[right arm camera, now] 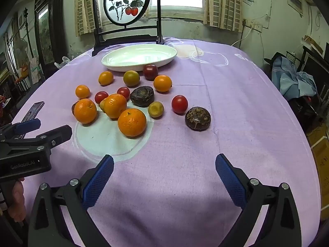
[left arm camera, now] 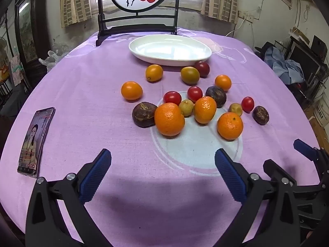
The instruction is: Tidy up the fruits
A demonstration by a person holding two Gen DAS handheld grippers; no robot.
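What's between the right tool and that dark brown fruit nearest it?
Nothing: in the right wrist view only bare purple tablecloth separates the open right tool from the dark brown fruit.

On my feed I see a smartphone (left arm camera: 37, 142) lying screen-up, lit, on the purple tablecloth (left arm camera: 98, 78). Behind it stands a dark-framed round painted screen (right arm camera: 126, 3), with checked curtains (right arm camera: 224, 4) at the window and blue cloth (right arm camera: 292, 82) heaped off right.
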